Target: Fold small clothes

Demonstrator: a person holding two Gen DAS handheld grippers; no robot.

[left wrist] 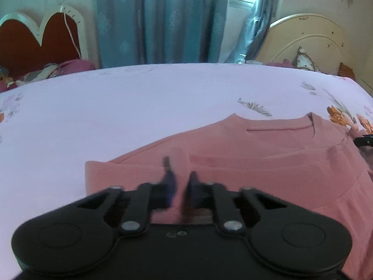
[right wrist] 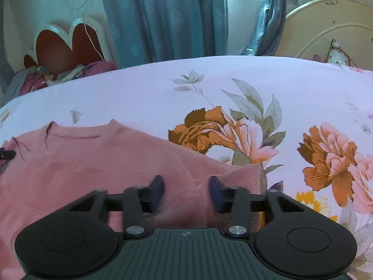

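A pink knit top [left wrist: 256,163] lies flat on the floral bedsheet [left wrist: 116,107], neckline toward the far side, with a folded layer across its lower part. My left gripper [left wrist: 180,179] is over the top's left edge; it is blurred, its fingers nearly together with pink cloth pinched in the narrow gap. In the right wrist view the same pink top [right wrist: 93,163] fills the lower left. My right gripper [right wrist: 186,184] stands over its right corner with the fingers [right wrist: 215,186] apart. Pink cloth lies between the pads, which do not press on it.
The bedsheet [right wrist: 233,88] extends far beyond and to the right of the top. A red heart-shaped headboard [left wrist: 35,44] with a heap of clothes [right wrist: 58,74] stands at the far left. Blue curtains [left wrist: 163,18] and a cream headboard [left wrist: 310,39] lie behind the bed.
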